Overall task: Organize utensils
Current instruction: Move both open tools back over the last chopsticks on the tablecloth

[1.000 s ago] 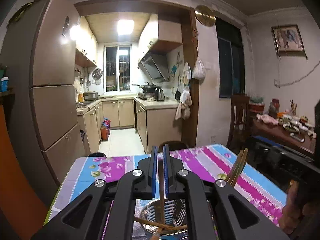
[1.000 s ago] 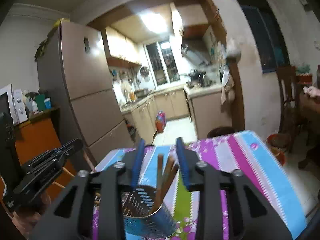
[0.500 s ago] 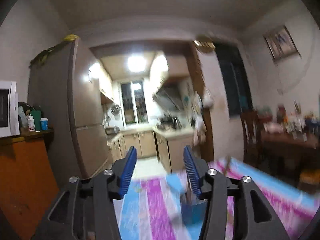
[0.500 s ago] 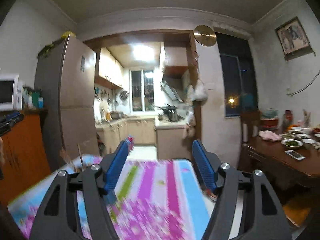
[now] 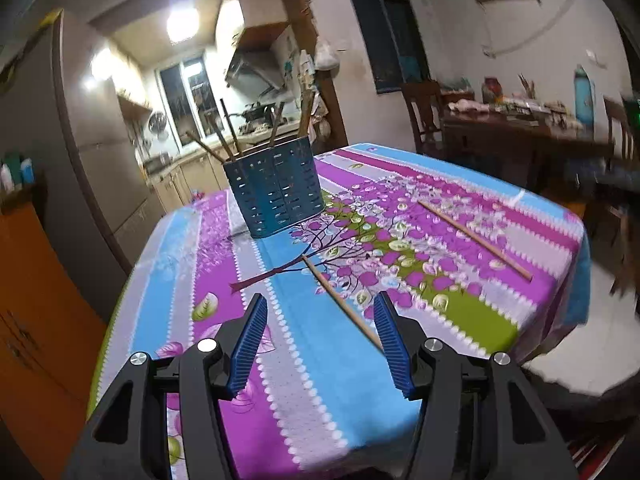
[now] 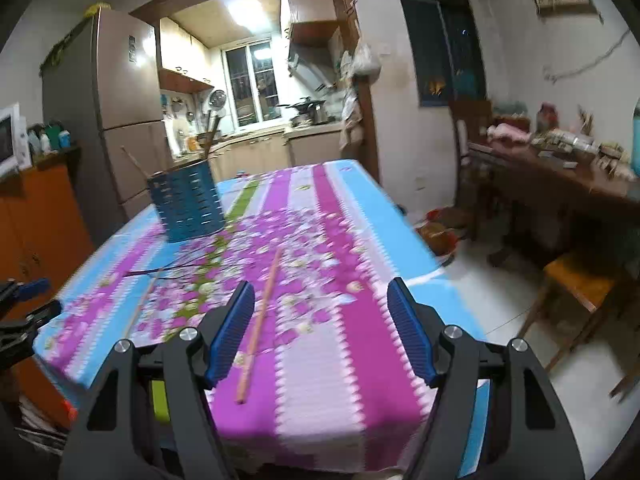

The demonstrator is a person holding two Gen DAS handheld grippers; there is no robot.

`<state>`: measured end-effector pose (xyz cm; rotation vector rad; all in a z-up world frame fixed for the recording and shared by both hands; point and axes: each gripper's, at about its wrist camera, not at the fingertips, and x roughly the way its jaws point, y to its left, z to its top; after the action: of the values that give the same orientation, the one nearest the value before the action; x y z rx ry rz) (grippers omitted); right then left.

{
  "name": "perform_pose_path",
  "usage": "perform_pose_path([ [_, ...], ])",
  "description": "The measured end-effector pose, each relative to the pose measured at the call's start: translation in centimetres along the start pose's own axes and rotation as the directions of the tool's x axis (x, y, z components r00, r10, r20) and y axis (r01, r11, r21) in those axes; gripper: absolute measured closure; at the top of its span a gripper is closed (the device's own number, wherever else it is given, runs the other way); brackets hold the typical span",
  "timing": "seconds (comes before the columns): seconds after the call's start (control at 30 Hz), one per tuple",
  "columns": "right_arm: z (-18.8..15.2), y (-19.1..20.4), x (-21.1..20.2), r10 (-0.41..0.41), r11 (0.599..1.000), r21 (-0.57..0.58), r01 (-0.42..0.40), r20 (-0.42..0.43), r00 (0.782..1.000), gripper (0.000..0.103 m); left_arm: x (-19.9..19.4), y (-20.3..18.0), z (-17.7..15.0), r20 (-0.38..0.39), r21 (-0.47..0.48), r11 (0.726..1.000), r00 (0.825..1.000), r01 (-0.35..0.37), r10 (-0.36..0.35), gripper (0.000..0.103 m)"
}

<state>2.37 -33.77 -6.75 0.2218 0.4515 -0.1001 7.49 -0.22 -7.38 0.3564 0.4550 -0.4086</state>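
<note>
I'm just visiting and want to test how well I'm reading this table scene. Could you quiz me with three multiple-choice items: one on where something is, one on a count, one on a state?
1. Where does the blue utensil holder stand?
A. on the floor
B. on the flowered tablecloth
C. on a chair

2. How many chopsticks lie loose on the cloth?
A. two
B. five
C. none

3. How are the left tongs?
A. shut on a chopstick
B. open, holding nothing
C. shut on the holder

Answers: 1 B, the holder sits on the cloth toward its far end. 2 A, the near chopstick and the far chopstick. 3 B, the blue pads stand apart, gripping nothing.
</note>
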Motion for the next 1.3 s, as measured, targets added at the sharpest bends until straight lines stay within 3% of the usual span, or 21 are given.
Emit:
perform_pose_path([
  [0.17,3.0,2.2,-0.5,0.108,0.994,-0.029,-0.106,0.100,0.989,0.037,1.4,1.4,1.3,-0.038,-0.112,0.994,0.999,0.012,-0.016,0.046],
  [0.3,5.2,3.9,-0.1,0.201,0.979,-0.058,-0.196,0.114,0.973,0.037,2.2,2.4,0.9,-0.059,-0.198,0.980,0.998,-0.013,0.001,0.046],
  [0.43,5.1,5.5,0.1,0.134,0.984,-0.138,-0.117,0.121,0.984,0.037,1.9,3.1,-0.8,-0.067,-0.259,0.966,0.997,0.011,-0.029,0.048],
  [0.6,1.4,6.6,0.5,0.024,0.975,-0.221,-0.007,0.073,0.997,0.039,2.0,2.0,-3.1,-0.110,-0.224,0.972,0.989,0.075,-0.102,0.069],
  [0.73,-1.6,7.4,0.6,-0.039,0.956,-0.289,0.049,0.040,0.998,0.040,2.0,-0.1,-4.1,-0.126,-0.216,0.971,0.983,0.101,-0.131,0.069],
  [0.83,-3.5,8.0,0.2,-0.072,0.932,-0.353,0.088,0.056,0.996,0.040,1.6,-2.9,-4.5,-0.107,-0.139,0.986,0.989,0.088,-0.103,0.068],
  [0.9,-4.7,8.3,0.0,-0.094,0.914,-0.389,0.114,0.070,0.993,0.040,1.3,-4.5,-4.5,-0.094,-0.091,0.989,0.988,0.115,-0.124,0.065],
  [1.0,-5.9,7.8,0.3,-0.091,0.916,-0.388,0.101,0.043,0.995,0.041,1.8,-5.4,-4.6,-0.103,-0.089,0.991,0.988,0.102,-0.111,0.063],
  [1.17,-7.4,6.6,1.4,-0.060,0.948,-0.316,0.046,-0.035,0.998,0.066,3.3,-6.6,-5.1,-0.143,-0.061,0.997,0.989,0.037,-0.045,0.063],
  [1.3,-8.1,6.3,1.8,-0.042,0.960,-0.280,0.024,-0.057,0.997,0.069,3.4,-5.9,-5.4,-0.159,-0.067,0.997,0.987,-0.022,0.011,0.071],
])
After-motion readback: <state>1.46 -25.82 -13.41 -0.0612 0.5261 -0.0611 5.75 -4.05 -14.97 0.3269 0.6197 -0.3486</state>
